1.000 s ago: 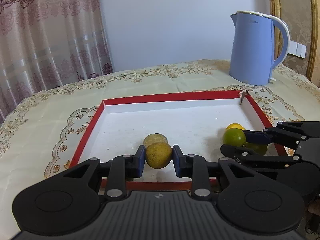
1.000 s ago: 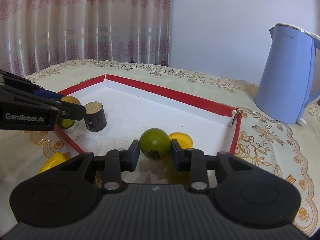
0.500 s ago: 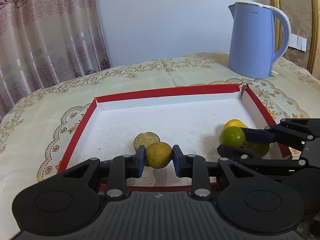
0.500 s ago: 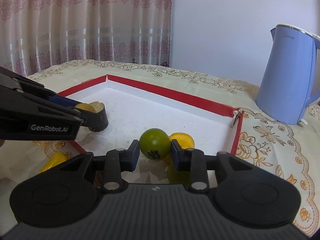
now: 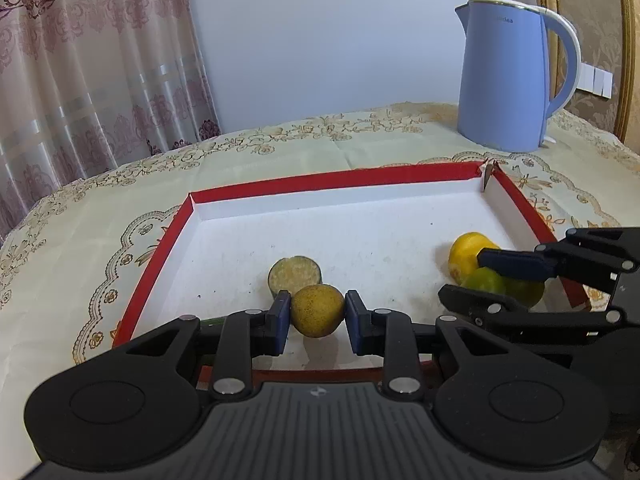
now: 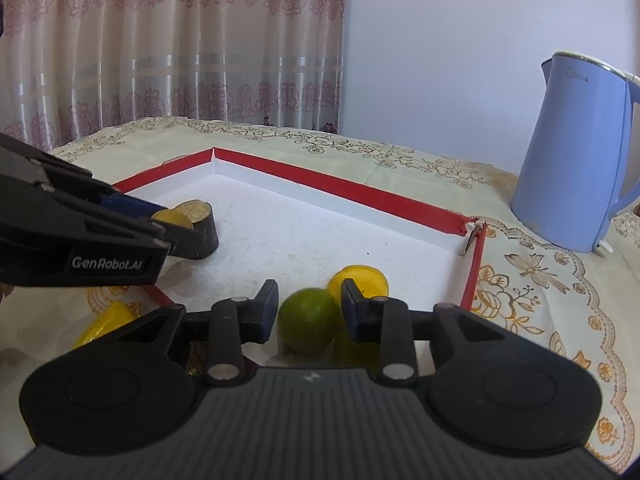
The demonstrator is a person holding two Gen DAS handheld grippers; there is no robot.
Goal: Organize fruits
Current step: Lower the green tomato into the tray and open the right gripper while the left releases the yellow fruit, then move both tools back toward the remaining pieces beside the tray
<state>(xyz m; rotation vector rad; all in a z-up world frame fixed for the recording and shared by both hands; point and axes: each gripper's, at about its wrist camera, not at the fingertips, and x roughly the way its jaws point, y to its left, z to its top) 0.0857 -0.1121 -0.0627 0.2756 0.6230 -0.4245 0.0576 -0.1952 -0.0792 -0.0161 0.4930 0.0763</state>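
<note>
Left wrist view: left gripper [image 5: 317,316] clamped on a yellow-brown round fruit [image 5: 317,310], both blue pads pressing its sides, held over the near edge of the red-rimmed tray [image 5: 328,180]. Just behind the fruit, touching or nearly so, a cut fruit piece [image 5: 294,274] with a dark rind stands on the white tray floor, cut face up. Right gripper [image 5: 486,276] enters from the right; a green lime [image 5: 482,282] sits between its fingers, a yellow fruit [image 5: 466,250] just behind it, both at the tray's right side. Blue electric kettle [image 5: 506,76] stands on the embroidered tablecloth [image 5: 80,232] beyond the tray.

Right wrist view: right gripper [image 6: 309,312] has the green lime [image 6: 306,320] between its pads. Lime is blurred, right pad looks in contact, a thin gap shows at the left pad; grip not certain. Yellow fruit [image 6: 360,278] touches the lime from behind. Left gripper [image 6: 160,226] comes in from the left, closed on its yellow-brown fruit [image 6: 174,218], beside the cut piece [image 6: 200,228]. Another yellow item [image 6: 106,320] lies on the cloth outside the tray's near edge.
</note>
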